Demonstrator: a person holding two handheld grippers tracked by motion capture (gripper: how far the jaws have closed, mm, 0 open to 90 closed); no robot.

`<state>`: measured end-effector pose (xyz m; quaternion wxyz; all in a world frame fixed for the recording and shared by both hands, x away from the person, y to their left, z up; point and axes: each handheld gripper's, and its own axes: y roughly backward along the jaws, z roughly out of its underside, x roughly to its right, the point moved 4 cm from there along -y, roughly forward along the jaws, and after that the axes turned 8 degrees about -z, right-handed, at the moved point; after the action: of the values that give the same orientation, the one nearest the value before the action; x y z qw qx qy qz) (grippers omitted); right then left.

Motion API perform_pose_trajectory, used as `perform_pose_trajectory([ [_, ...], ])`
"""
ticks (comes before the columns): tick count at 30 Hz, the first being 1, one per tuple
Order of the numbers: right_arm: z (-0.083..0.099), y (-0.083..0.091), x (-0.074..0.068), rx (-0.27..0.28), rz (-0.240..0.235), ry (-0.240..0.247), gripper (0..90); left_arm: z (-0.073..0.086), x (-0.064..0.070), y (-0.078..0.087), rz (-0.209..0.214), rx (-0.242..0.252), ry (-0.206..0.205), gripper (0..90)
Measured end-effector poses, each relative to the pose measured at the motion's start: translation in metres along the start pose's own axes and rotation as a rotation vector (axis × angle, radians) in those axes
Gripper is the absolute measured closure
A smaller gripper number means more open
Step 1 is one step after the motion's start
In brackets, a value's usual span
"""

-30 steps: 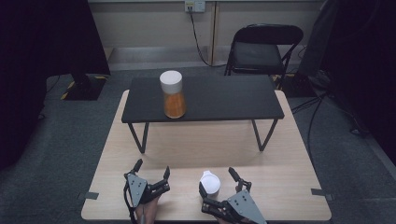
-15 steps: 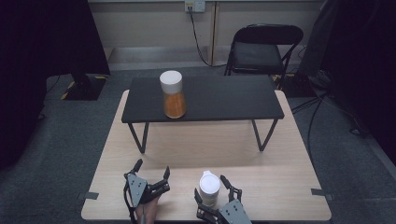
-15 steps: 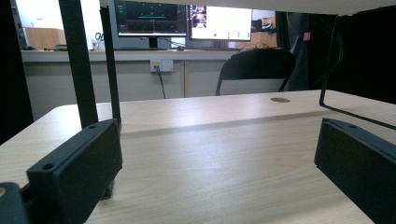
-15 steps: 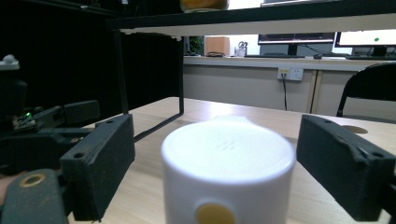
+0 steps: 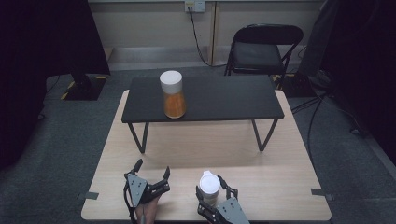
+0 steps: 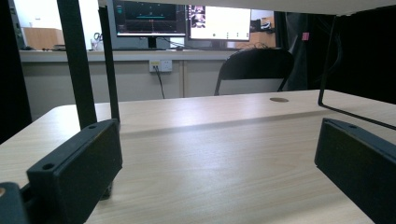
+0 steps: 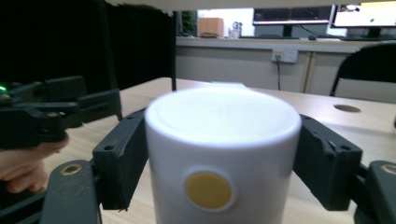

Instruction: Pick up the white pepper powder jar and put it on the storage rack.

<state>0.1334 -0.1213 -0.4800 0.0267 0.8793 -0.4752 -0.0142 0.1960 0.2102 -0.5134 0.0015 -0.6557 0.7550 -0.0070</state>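
Here, label by label:
Bench (image 5: 280, 186): light wood top, near edge at the bottom of the high view; a round hole toward its far side in both gripper views.
Black shelf (image 5: 224, 100): low dark top on thin black wire legs, standing across the far half of the bench.
Orange jar (image 5: 173, 95): upright on the left part of the black shelf, white lid on top, orange contents filling the lower body.
White bottle (image 5: 209, 186): upright near the bench's front edge, right of centre, well apart from the orange jar; in the right gripper view, a white cylinder with a flat top and a round yellow dot low on its front.
Right tongs (image 5: 212, 193): one black jaw at each side of the white bottle, both pressed against its wall, gripping it; whether the bottle's base touches the bench cannot be told.
Left tongs (image 5: 150, 175): beside the right tongs at the front edge, jaws spread wide with nothing between them; bare wood between the two black jaws in the left gripper view.
Hand (image 7: 23, 165): fingers wrapped under the left tongs, seen at the left of the right gripper view.
Folding chair (image 5: 261, 49): black, on the grey carpet beyond the bench.
Wall socket (image 5: 195, 5): on the back wall, with a cable hanging down.
Monitors (image 6: 182, 18): lit screens on a counter behind, seen in the left gripper view.
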Motion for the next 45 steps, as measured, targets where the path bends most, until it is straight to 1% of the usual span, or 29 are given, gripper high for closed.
perform_pose_trajectory([
  [5, 0.003, -0.001, 0.001, -0.005, -0.007, -0.007, 29.2, 0.0, 0.0, 0.0, 0.0, 0.0, 0.0, 0.0],
  [18, 0.002, 0.0, 0.0, -0.01, -0.002, 0.0, 29.8, 0.0, 0.0, 0.0, 0.0, 0.0, 0.0, 0.0],
  [23, 0.0, 0.0, 0.0, -0.015, -0.002, -0.006, 29.8, 0.0, 0.0, 0.0, 0.0, 0.0, 0.0, 0.1],
  [32, -0.004, 0.0, 0.002, -0.029, -0.013, -0.001, 29.9, 0.0, 0.0, 0.0, 0.0, 0.0, 0.0, 0.2],
  [41, -0.009, 0.001, 0.004, -0.028, -0.026, 0.004, 29.9, 0.0, 0.0, 0.0, 0.0, 0.0, 0.0, 0.3],
  [45, -0.009, 0.002, 0.004, -0.008, -0.021, 0.011, 29.9, 0.0, 0.0, 0.0, 0.0, 0.0, 0.0, 0.3],
])
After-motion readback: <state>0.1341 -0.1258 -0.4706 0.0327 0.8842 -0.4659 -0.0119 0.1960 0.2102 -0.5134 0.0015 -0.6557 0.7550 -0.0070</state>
